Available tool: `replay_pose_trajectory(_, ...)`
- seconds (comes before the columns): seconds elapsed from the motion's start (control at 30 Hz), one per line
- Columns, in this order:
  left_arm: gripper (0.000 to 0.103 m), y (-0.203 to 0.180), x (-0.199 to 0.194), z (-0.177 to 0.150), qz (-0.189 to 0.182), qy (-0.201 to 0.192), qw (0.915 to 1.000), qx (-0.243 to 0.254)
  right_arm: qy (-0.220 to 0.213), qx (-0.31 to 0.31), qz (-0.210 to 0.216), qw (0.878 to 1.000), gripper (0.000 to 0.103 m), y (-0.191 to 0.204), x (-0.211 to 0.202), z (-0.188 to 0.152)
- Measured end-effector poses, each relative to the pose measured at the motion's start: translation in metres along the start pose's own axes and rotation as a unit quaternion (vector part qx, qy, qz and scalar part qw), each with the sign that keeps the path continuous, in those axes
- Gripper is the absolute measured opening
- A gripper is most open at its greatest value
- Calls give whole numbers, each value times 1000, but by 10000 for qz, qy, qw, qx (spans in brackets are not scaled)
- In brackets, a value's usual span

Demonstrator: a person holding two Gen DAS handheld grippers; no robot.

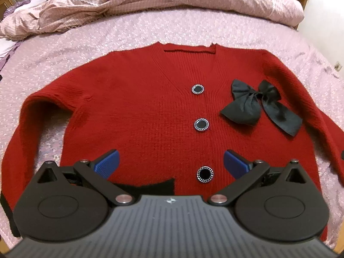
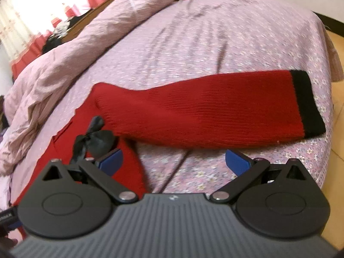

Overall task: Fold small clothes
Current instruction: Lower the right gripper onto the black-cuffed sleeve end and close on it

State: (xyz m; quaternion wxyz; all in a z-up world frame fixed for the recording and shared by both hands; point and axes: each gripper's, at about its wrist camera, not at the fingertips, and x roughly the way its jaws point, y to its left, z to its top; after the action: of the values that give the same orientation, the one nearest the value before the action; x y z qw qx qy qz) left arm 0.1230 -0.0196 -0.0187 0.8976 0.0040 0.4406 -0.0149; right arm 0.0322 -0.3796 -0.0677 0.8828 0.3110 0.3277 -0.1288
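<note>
A red knit cardigan [image 1: 137,111] lies front up and spread flat on the bed, with three black buttons down its middle and a black bow [image 1: 260,105] on its chest. My left gripper [image 1: 171,161] hovers open over the cardigan's lower hem, holding nothing. In the right wrist view one red sleeve [image 2: 215,109] with a black cuff [image 2: 305,101] stretches out sideways across the bed. My right gripper [image 2: 174,161] stands open just short of that sleeve, empty, with the bow [image 2: 96,137] beside its left finger.
The bed has a pink flowered sheet [image 1: 193,25]. A crumpled pink duvet [image 1: 107,2] is heaped along the far side. The bed's edge and a wooden floor [image 2: 337,129] lie to the right past the cuff.
</note>
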Motion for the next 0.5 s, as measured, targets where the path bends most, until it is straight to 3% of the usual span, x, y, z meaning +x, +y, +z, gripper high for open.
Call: replay_pose_trajectory(0.5,103,-16,57,7,-180,391,9991,70,-72,941,43,9955,103,-36,35,5)
